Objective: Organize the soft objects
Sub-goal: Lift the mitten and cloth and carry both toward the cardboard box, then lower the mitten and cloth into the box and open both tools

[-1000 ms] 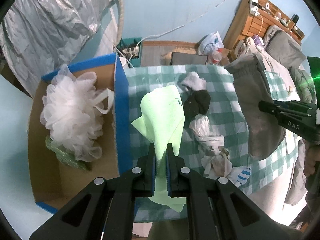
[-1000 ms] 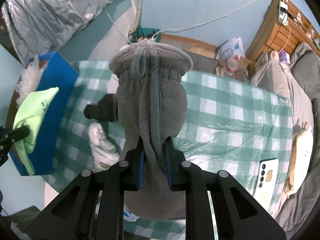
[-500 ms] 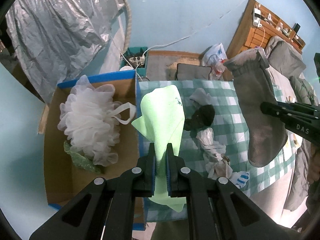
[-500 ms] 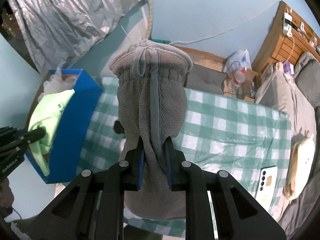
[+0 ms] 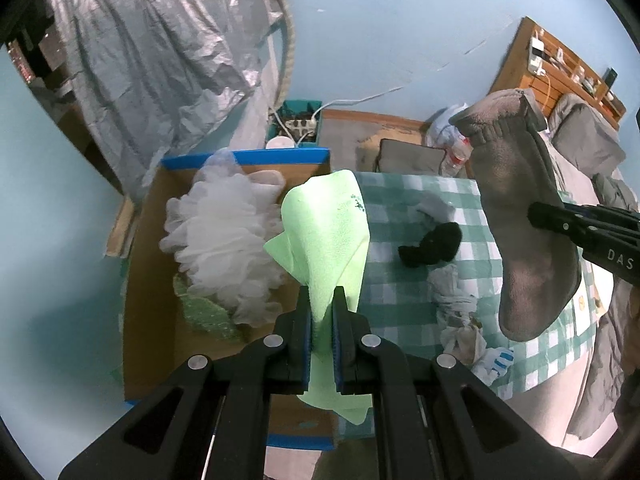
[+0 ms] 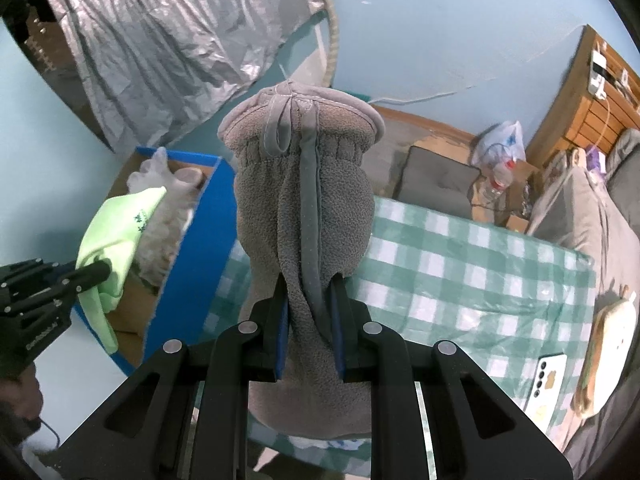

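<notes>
My left gripper (image 5: 323,304) is shut on a light green cloth (image 5: 328,236) and holds it above the right wall of the blue-edged cardboard box (image 5: 148,280). The box holds a white bath pouf (image 5: 224,240) and a green scrubber (image 5: 204,314). My right gripper (image 6: 310,300) is shut on a grey fleece mitten (image 6: 304,208), held high over the green checked tablecloth (image 6: 460,264). The mitten also shows in the left wrist view (image 5: 520,216). A black sock (image 5: 432,244) and several white socks (image 5: 456,304) lie on the table.
A phone (image 6: 546,380) and a cream plush item (image 6: 612,344) lie at the table's right edge. A silver cover (image 5: 160,60) hangs behind the box. A power strip (image 5: 298,124), a grey cushion (image 5: 412,156) and plastic bags (image 6: 500,140) are on the floor beyond.
Both grippers have lifted and moved left toward the box. The green cloth now hangs over the box's right wall instead of over the table. Both grips stay shut.
</notes>
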`<state>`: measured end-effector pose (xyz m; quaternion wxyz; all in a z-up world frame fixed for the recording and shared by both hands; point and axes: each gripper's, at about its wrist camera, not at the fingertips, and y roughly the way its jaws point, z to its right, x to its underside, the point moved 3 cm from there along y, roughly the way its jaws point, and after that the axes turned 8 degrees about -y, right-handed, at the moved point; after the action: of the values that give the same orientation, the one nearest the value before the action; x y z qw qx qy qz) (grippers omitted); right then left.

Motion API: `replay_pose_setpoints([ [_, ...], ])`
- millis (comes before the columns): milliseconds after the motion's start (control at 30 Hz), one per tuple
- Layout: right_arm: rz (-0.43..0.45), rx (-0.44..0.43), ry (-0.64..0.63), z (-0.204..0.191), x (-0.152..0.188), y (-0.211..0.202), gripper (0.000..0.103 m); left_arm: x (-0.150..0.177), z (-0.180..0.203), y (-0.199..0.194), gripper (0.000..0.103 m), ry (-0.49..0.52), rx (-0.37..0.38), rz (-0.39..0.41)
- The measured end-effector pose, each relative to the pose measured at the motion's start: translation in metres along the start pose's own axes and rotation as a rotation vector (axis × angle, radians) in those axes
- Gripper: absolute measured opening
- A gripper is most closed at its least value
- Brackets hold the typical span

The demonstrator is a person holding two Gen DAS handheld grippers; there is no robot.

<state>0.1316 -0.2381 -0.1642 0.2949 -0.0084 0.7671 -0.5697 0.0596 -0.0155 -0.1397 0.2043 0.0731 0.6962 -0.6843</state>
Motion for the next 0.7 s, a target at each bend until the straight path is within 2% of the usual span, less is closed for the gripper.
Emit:
replay_pose_setpoints([
  [700, 0.020, -0.108, -0.117, -0.088, -0.044, 0.015, 0.016, 0.001, -0.063, -0.005, 0.008, -0.101, -0.059, 0.012],
])
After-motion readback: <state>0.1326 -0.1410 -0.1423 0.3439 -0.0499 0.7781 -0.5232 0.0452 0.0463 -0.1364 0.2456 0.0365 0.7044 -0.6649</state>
